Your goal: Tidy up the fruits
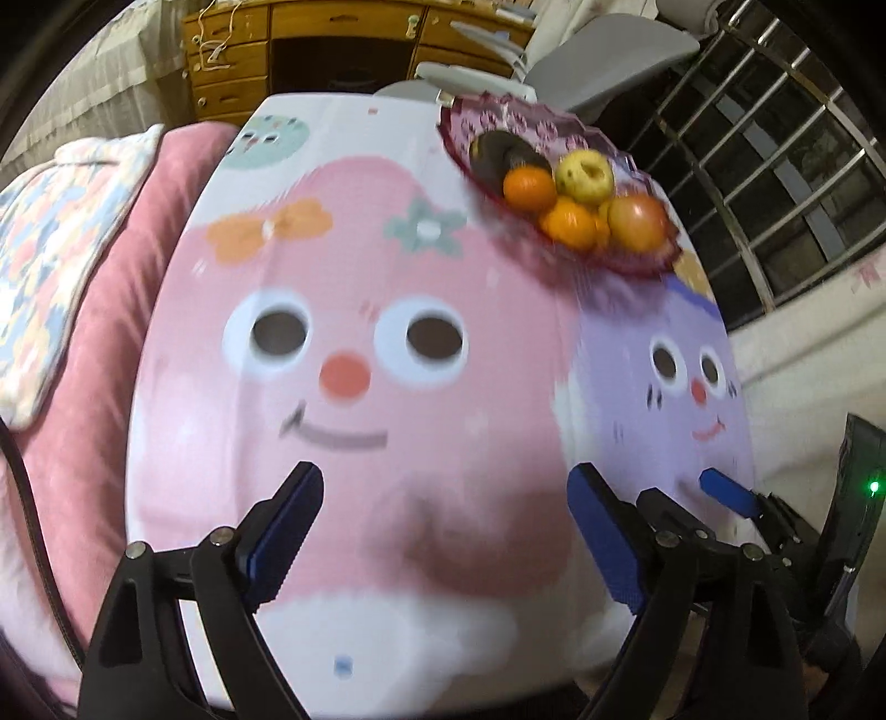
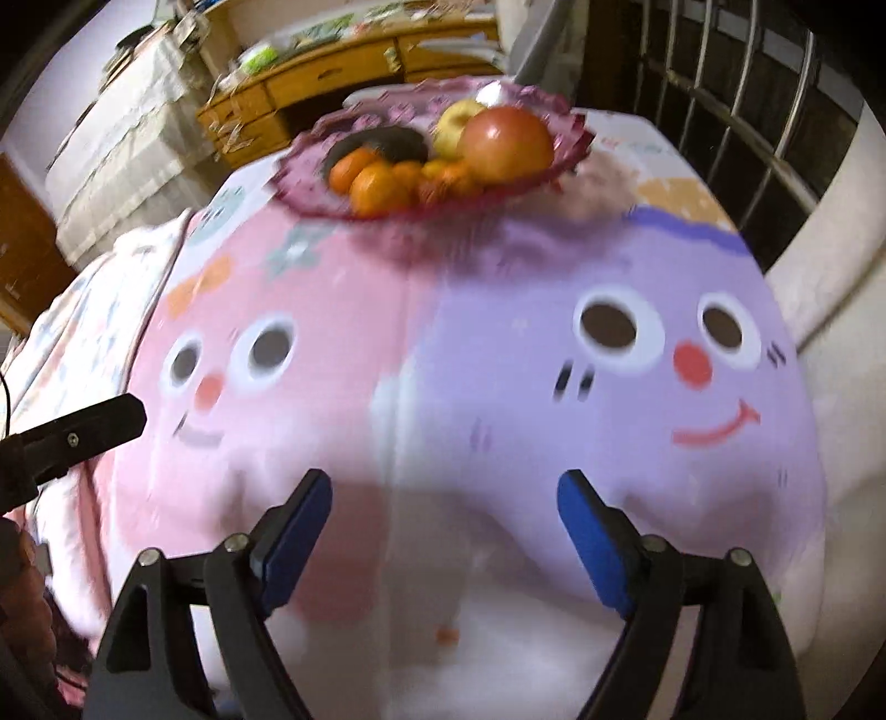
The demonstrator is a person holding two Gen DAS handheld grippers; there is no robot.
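Note:
A pink scalloped glass fruit plate (image 1: pixel 637 266) (image 2: pixel 310 183) stands at the far side of the table. It holds a red apple (image 1: pixel 637 221) (image 2: pixel 506 145), a yellow apple (image 1: pixel 584 176) (image 2: pixel 457 127), several oranges (image 1: pixel 529 189) (image 2: pixel 376 191) and a dark fruit (image 1: pixel 493 155) (image 2: pixel 396 141). My left gripper (image 1: pixel 443 526) is open over the pink cartoon face of the tablecloth, with nothing between its blue pads. My right gripper (image 2: pixel 443 531) is open too, empty, above the seam between the pink and purple faces. Both are well short of the plate.
The table (image 1: pixel 354 626) wears a cartoon-face cloth. A pink cushioned seat with a floral cover (image 1: pixel 66 232) lies to its left, a wooden drawer desk (image 1: pixel 310 50) stands behind, and a barred window (image 1: pixel 786 166) is at the right. The right gripper's blue fingertip (image 1: pixel 728 493) shows in the left wrist view.

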